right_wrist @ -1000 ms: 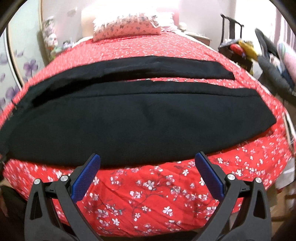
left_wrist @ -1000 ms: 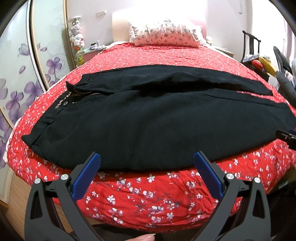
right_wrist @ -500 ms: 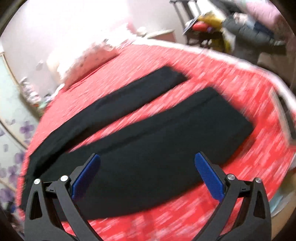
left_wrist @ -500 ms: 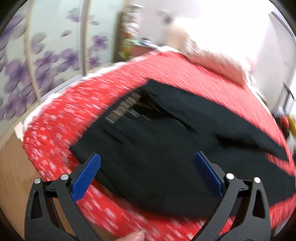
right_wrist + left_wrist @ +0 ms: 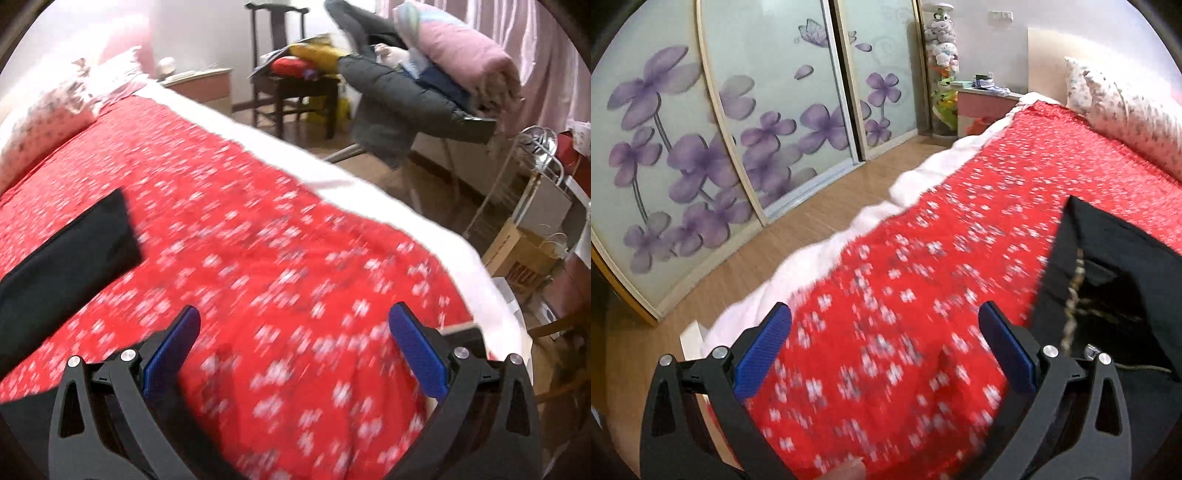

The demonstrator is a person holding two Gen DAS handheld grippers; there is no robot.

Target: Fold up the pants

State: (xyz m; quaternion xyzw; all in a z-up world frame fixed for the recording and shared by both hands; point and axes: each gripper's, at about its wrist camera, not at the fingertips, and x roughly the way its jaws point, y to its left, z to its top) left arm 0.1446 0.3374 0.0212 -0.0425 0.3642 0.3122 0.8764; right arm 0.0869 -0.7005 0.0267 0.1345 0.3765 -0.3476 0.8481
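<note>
Both grippers have swung outward since half a second ago: left gripper (image 5: 884, 347) now faces the waistband of the black pants (image 5: 1115, 280), right gripper (image 5: 293, 349) the leg hem. Each stands wide open, holding nothing, above the red bedspread (image 5: 923, 258). No legible writing.

The black pants (image 5: 1115, 266) lie flat on the red floral bed cover, with the open waistband and zipper at the right edge of the left wrist view and one leg end at the left edge of the right wrist view.
</note>
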